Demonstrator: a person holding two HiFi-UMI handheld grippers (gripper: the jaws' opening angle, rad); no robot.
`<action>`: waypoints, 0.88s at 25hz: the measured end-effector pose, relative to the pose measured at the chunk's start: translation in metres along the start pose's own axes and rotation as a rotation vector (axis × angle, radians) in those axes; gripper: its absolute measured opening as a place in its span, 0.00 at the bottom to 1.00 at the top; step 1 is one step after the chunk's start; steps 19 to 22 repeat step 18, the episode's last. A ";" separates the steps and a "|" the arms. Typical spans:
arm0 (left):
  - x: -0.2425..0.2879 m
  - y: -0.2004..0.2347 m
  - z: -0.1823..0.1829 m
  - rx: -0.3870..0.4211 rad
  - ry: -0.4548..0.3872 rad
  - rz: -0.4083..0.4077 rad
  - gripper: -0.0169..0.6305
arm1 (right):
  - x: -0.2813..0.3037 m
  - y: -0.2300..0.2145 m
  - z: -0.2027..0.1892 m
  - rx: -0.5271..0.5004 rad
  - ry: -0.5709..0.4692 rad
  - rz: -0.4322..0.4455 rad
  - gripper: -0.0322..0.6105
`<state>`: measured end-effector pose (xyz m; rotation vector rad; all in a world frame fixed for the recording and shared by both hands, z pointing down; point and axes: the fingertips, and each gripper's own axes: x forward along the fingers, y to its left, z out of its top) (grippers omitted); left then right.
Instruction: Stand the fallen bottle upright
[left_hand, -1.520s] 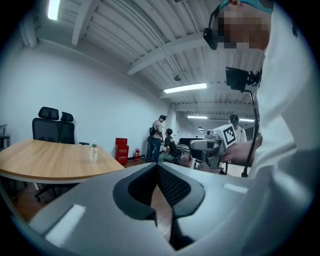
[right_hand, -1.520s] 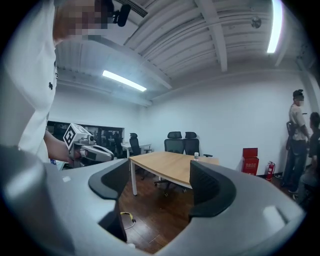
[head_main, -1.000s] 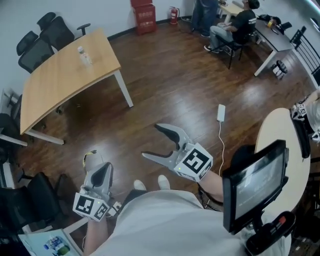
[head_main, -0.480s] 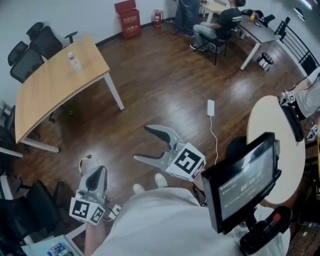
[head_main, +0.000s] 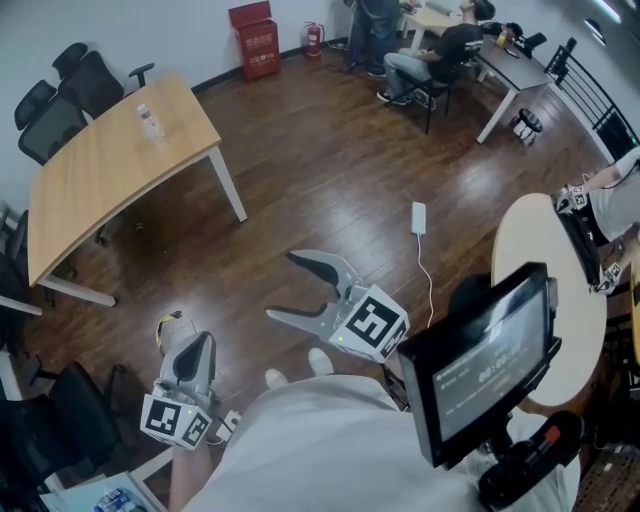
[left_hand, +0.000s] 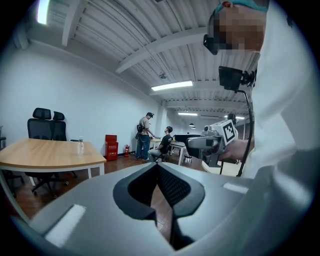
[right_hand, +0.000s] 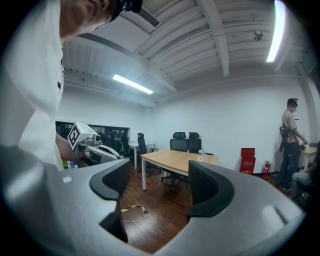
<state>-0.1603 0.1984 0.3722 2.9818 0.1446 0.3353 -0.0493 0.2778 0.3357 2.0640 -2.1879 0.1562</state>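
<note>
A small clear bottle (head_main: 150, 122) rests on the long wooden table (head_main: 100, 190) far across the room; in the left gripper view the bottle (left_hand: 80, 146) looks upright. Both grippers hang over the dark wood floor, close to my body and far from the table. My left gripper (head_main: 186, 345) is shut, its jaws meeting with nothing between them (left_hand: 159, 169). My right gripper (head_main: 288, 286) is open and its jaws are closing on empty air (right_hand: 157, 182). The bottle (right_hand: 200, 155) also shows small past the right jaws.
Black office chairs (head_main: 60, 95) stand behind the table. A white adapter with its cable (head_main: 418, 216) and a yellow cord (head_main: 168, 326) lie on the floor. A round table (head_main: 545, 290) and a mounted screen (head_main: 490, 360) are at my right. People sit at desks (head_main: 440, 50) at the back.
The head view has swung a little, so the table sits further left. Both grippers shifted slightly with it. The right jaws stand a bit narrower.
</note>
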 end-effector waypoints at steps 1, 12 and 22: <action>0.000 0.001 0.000 -0.003 0.000 -0.001 0.03 | 0.002 0.000 0.001 0.000 0.001 0.001 0.62; 0.033 -0.011 0.019 0.009 0.002 -0.047 0.03 | -0.009 -0.025 -0.001 0.018 0.002 -0.009 0.62; 0.048 -0.001 0.015 0.006 -0.021 -0.034 0.03 | -0.011 -0.046 -0.022 0.044 -0.006 -0.028 0.61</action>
